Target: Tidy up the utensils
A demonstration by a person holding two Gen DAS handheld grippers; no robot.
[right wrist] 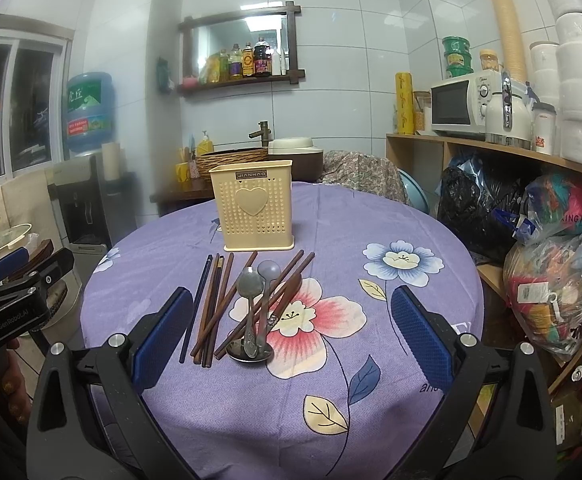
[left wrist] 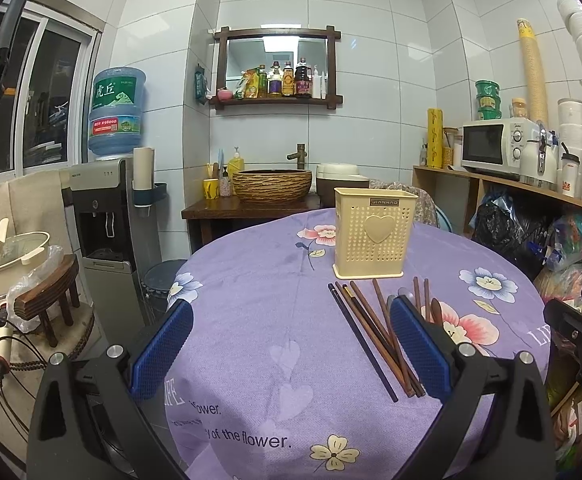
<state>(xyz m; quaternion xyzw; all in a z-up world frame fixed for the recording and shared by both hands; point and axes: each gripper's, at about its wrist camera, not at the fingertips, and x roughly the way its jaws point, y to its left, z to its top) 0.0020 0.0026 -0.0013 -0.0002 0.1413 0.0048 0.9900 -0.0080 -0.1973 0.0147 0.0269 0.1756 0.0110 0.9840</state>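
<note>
A cream perforated utensil holder [left wrist: 375, 234] [right wrist: 253, 206] with a heart on its front stands upright on the purple flowered tablecloth [left wrist: 275, 320] [right wrist: 371, 320]. Just in front of it lie several brown and dark chopsticks [left wrist: 375, 338] [right wrist: 211, 308], with metal spoons [right wrist: 257, 304] crossed over some of them. My left gripper [left wrist: 291, 344] is open, above the cloth to the left of the chopsticks, nothing between its fingers. My right gripper [right wrist: 291, 336] is open too, hovering over the near ends of the chopsticks and spoons, apart from them. The left gripper also shows in the right wrist view at far left [right wrist: 15, 292].
A water dispenser [left wrist: 107, 216] and a pot on a stool [left wrist: 11, 256] stand left of the round table. A washbasin [left wrist: 273, 186] sits behind it. At the right, a shelf holds a microwave [left wrist: 499, 144] [right wrist: 459, 106], with stuffed bags [right wrist: 551, 264] below.
</note>
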